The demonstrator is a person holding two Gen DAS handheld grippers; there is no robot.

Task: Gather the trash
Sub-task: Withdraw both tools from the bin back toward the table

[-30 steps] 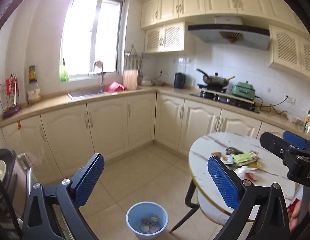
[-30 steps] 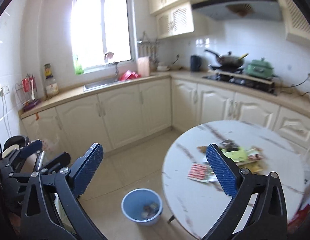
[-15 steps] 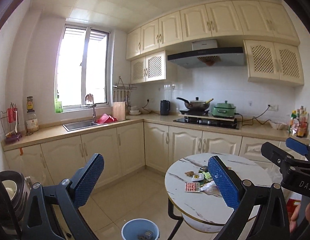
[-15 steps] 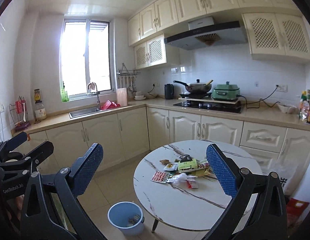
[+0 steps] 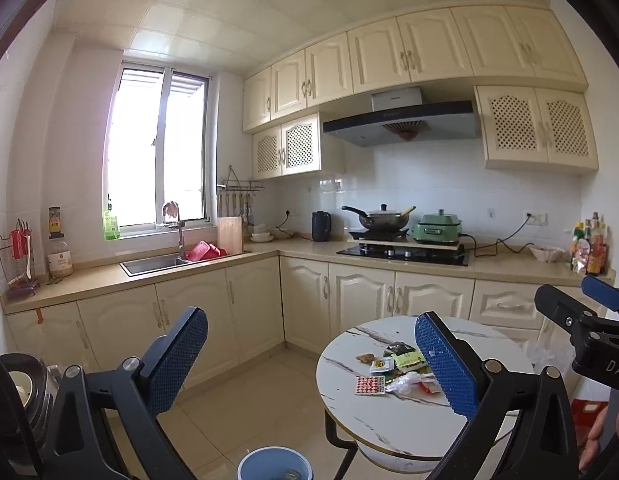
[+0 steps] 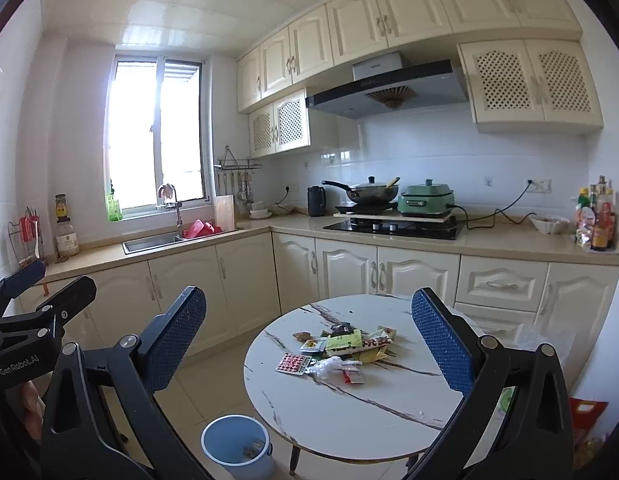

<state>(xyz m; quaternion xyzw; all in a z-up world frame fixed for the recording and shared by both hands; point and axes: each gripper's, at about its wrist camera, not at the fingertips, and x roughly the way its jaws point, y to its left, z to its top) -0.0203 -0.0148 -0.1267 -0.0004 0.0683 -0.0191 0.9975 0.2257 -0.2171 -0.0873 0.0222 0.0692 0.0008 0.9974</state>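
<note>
- Round table (image 6: 349, 400): glossy white marble-look top.
- Blue bin (image 6: 235, 446): smooth plastic.
- Sink (image 6: 151, 242): shiny metal.
- Cutting board (image 6: 224, 212): pale wood.
- Wrappers (image 6: 341, 346): shiny plastic.

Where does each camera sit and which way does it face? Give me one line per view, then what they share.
Left wrist: rides the left claw, held high, facing the kitchen counter; its open blue fingers frame the round table, with the right claw and a hand at the right edge.
Right wrist: rides the right claw, facing the same way, table more central; the left claw shows at the left edge.
Shared: table, wrapper pile, blue bin, stove, sink.
</note>
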